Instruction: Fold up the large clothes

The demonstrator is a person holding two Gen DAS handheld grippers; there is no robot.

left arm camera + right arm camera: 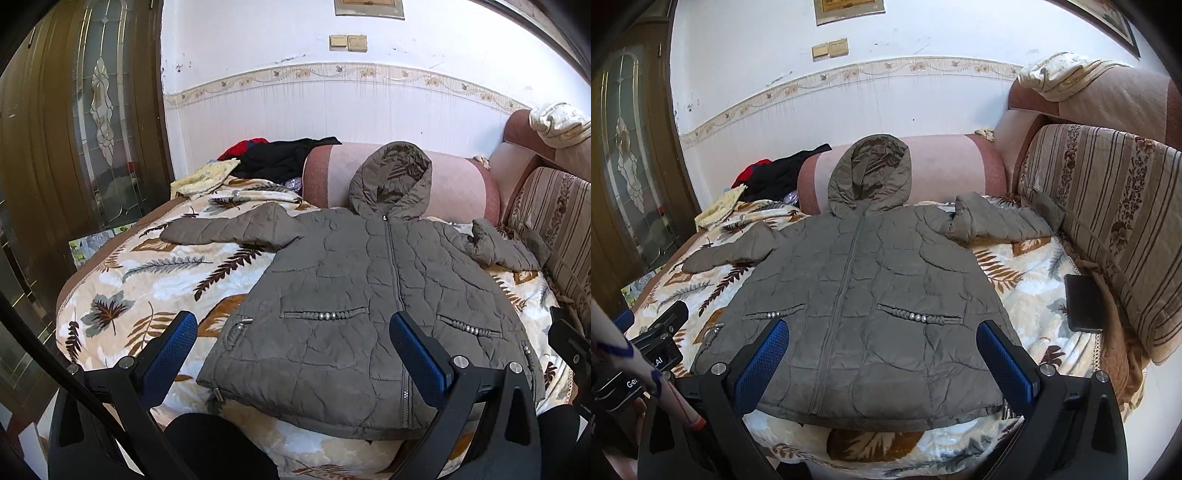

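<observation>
A grey-brown quilted hooded jacket lies front up and zipped on a leaf-patterned blanket, hood toward the wall and resting on a pink bolster. Both sleeves are spread out; the left one lies straight, the right one is bunched. My left gripper hovers open above the hem's left half, nothing between its blue pads. My right gripper is open too, above the hem's right half. The left gripper's body shows in the right wrist view at the lower left, held by a sleeved hand.
A pink bolster runs along the wall behind the hood. Black and red clothes and a yellow cloth are piled at the back left. A striped cushion stands at the right, with a black flat device beside it. A wooden glass door stands left.
</observation>
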